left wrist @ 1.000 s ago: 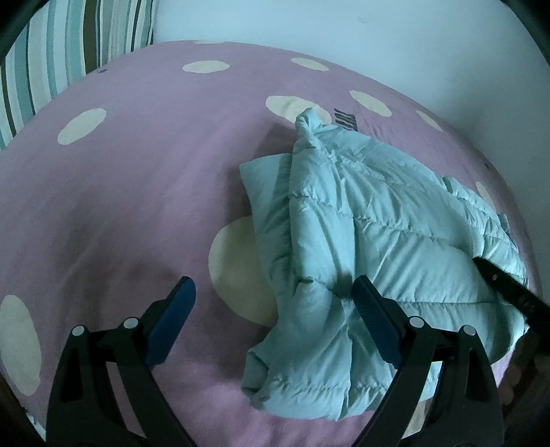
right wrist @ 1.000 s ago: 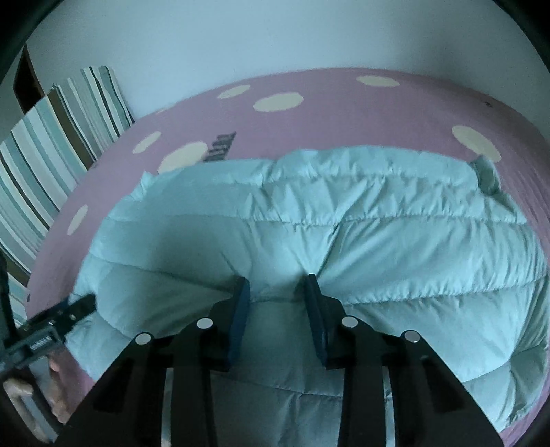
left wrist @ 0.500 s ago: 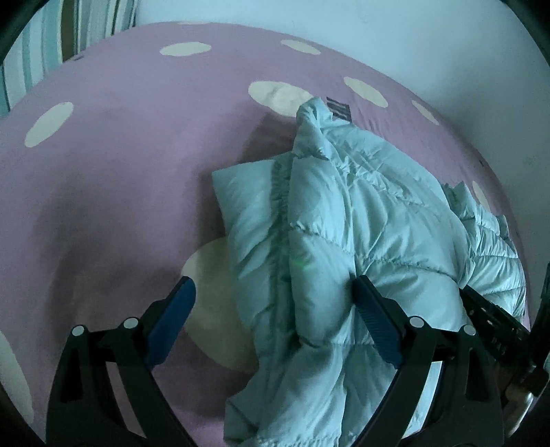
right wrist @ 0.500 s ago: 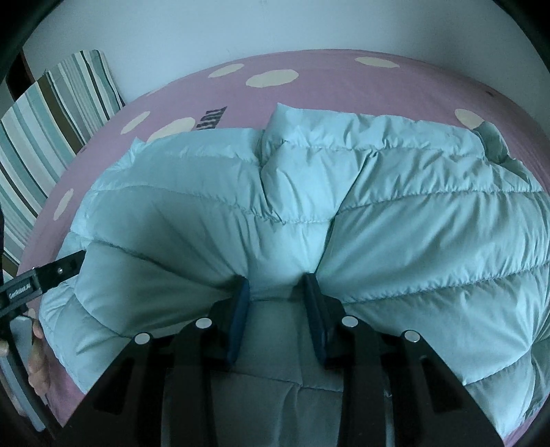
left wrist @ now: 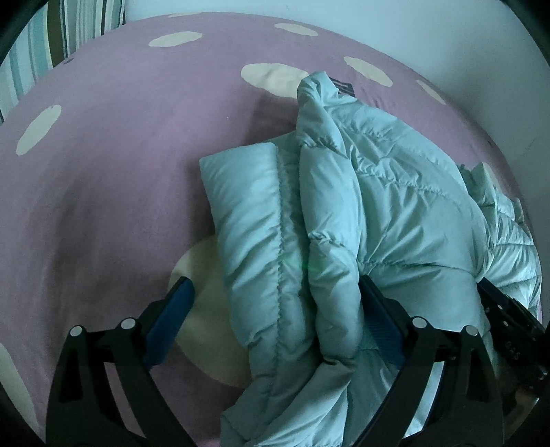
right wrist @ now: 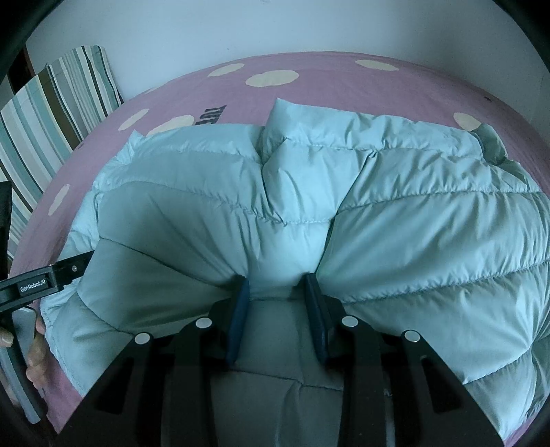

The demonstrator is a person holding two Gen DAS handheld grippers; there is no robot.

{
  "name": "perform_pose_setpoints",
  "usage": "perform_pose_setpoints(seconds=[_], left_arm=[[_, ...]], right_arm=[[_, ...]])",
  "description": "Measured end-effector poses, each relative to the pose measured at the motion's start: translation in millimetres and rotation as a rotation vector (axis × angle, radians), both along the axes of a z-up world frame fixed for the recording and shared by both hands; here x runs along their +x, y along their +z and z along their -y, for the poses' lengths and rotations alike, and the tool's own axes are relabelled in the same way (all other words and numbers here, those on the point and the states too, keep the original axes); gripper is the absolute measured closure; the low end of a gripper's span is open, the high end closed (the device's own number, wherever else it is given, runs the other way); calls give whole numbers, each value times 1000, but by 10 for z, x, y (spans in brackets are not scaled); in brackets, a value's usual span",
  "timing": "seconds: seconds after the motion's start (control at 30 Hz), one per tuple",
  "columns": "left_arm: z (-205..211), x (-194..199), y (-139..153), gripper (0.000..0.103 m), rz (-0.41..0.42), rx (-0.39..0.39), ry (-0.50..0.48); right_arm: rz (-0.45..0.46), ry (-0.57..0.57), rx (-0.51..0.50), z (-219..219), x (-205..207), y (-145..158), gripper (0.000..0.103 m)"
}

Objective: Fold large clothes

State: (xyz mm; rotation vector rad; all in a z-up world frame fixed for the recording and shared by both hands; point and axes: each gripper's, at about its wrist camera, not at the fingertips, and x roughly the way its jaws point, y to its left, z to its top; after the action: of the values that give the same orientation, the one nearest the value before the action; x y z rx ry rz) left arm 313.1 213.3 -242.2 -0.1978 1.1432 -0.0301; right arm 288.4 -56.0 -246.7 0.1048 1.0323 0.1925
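Note:
A pale blue-green puffer jacket point(left wrist: 385, 206) lies bunched on the purple bedsheet point(left wrist: 120, 165) with cream dots. My left gripper point(left wrist: 273, 285) stands wide open over the jacket's near edge. A thick fold lies between its jaws against the right pad, and the left pad hangs clear over the sheet. My right gripper point(right wrist: 276, 280) is shut on a pinched fold of the jacket point(right wrist: 412, 223), which spreads across that view. The left gripper's finger point(right wrist: 51, 278) reaches in at the left there. The right gripper's finger point(left wrist: 508, 316) shows at the right edge of the left wrist view.
Striped cushions point(right wrist: 58, 99) lean against the white wall point(right wrist: 275, 27) at the bed's far left. The wall runs close behind the bed. A person's hand point(right wrist: 34, 344) shows at the lower left. Bare sheet point(left wrist: 103, 206) stretches left of the jacket.
The left gripper has come closer and lower over the jacket, whose near fold now lies between its jaws. The right gripper has kept its grip while the jacket bunched up higher in front of it.

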Motion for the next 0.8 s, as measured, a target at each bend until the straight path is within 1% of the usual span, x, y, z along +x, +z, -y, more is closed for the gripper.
perform_pose_setpoints(seconds=[0.03, 0.1, 0.13, 0.17, 0.2, 0.3, 0.4, 0.47, 0.67, 0.8], left_arm=[[12, -8, 6, 14, 1, -2, 1], [71, -39, 27, 37, 4, -29, -9], [99, -48, 46, 45, 6, -50, -20], [116, -54, 59, 58, 7, -70, -28], [134, -56, 72, 68, 7, -84, -29], [185, -65, 129, 82, 17, -105, -26], [195, -90, 224, 89, 30, -126, -10], [196, -124, 331, 90, 51, -136, -7], [349, -221, 851, 91, 153, -177, -56], [580, -271, 1067, 91, 184, -151, -89]], right_arm=[[0, -1, 0, 0, -2, -2, 69], [1, 0, -1, -3, -3, -3, 69], [1, 0, -2, -4, -2, 0, 69], [3, -1, -4, -4, -5, -3, 69], [4, -2, -5, -8, -2, 0, 69], [7, -1, -11, -8, -4, -3, 69], [8, -4, -13, -24, -1, -5, 69], [9, -4, -19, -27, -3, -11, 69], [10, -7, -26, -72, -6, -36, 69], [8, -7, -25, -80, -4, -47, 69]])
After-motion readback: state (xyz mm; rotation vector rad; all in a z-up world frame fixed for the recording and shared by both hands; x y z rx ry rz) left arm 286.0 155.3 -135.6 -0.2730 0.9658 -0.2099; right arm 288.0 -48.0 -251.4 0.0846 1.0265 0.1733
